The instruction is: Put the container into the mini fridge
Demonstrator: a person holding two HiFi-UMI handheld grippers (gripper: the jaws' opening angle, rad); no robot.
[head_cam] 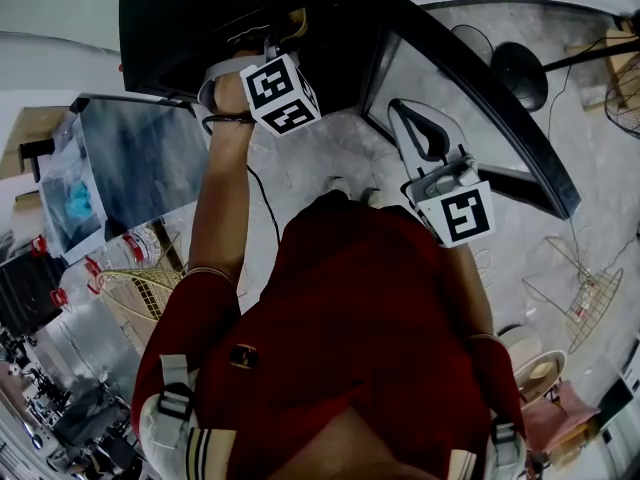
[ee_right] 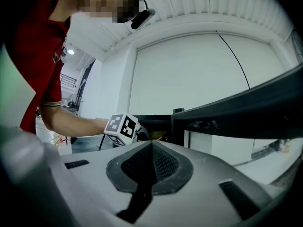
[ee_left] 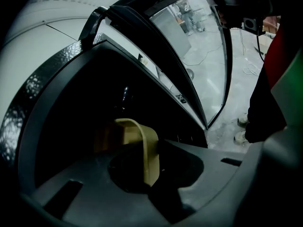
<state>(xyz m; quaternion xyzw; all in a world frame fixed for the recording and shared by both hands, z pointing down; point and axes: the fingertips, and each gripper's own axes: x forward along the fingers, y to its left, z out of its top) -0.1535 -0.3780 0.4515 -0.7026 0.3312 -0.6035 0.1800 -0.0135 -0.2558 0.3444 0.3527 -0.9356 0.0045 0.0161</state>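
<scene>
Over a grey marbled floor (head_cam: 300, 173), the black mini fridge (head_cam: 180, 18) stood open. We had the left gripper (ee_left: 149, 171) pinching the tan container (ee_left: 135, 131) inside its dark cavity. Next, we judged: lower, release. Right gripper (ee_right: 150, 148) pressed together, empty.

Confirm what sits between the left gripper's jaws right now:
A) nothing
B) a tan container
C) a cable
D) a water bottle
B: the left gripper view shows a wall of the tan container pinched between the jaws of the left gripper, at the dark opening of the mini fridge.
</scene>
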